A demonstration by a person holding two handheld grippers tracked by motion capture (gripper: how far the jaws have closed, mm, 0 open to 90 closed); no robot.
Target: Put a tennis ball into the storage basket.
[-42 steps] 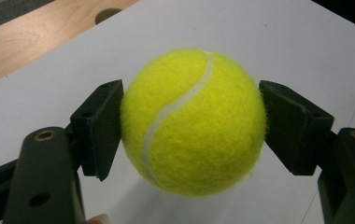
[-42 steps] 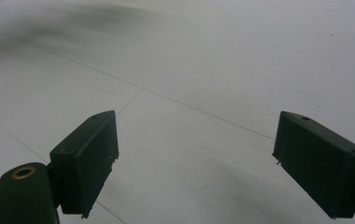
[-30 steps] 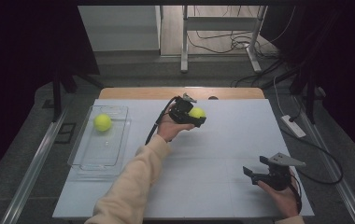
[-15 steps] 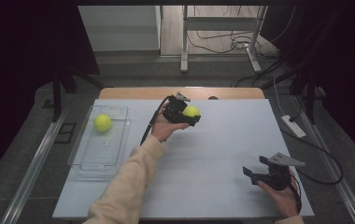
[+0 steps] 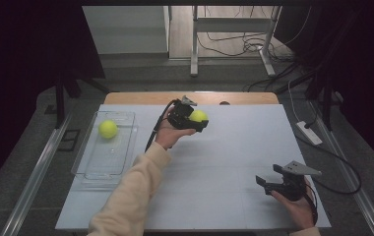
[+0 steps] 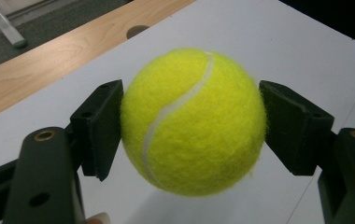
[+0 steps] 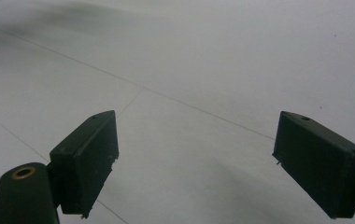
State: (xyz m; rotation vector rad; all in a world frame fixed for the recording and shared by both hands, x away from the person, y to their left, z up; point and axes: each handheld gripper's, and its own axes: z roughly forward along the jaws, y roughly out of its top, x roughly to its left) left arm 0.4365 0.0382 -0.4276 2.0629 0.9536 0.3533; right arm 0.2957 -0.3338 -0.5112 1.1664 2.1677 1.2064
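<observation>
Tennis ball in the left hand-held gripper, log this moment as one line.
left hand-held gripper: shut on tennis ball | right hand-held gripper: open, empty | second ball: in clear tray

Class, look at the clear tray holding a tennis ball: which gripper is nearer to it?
Left. The left gripper is just right of the clear tray; the right gripper sits across the table.

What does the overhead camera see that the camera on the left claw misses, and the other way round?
High view alone: a second tennis ball in the clear tray, and the right claw open near the table's front edge. Left gripper view alone: the held tennis ball's curved white seam. Both: the left claw shut on that ball above the white table.
</observation>
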